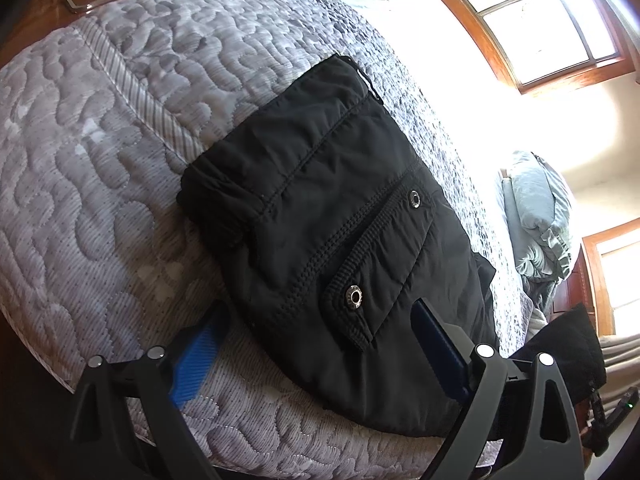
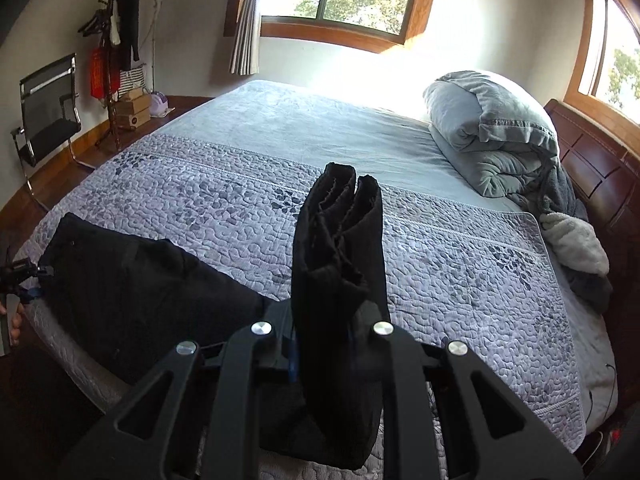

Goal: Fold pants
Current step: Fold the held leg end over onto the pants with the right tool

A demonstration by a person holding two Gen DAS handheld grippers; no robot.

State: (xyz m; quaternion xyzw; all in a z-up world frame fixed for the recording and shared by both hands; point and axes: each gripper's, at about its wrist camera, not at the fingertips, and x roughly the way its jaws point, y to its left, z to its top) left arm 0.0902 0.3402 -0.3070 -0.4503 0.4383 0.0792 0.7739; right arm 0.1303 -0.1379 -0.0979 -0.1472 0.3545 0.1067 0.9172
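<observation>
Black pants [image 1: 328, 232] lie on the quilted bed, waist end and snap pocket up in the left wrist view. My left gripper [image 1: 316, 344] is open just above the waist end, one blue pad [image 1: 196, 356] over the quilt, the other over the pants. My right gripper [image 2: 324, 344] is shut on the bunched leg ends of the pants [image 2: 340, 248], which stand up between its jaws. The rest of the pants [image 2: 132, 288] stretches left across the bed, and the left gripper [image 2: 24, 276] shows at that far end.
The grey quilt [image 2: 460, 264] covers the bed. A folded grey comforter [image 2: 492, 136] and blankets lie by the wooden headboard [image 2: 592, 176]. A chair [image 2: 48, 120] and coat rack [image 2: 116, 52] stand on the wood floor at far left. Windows are behind.
</observation>
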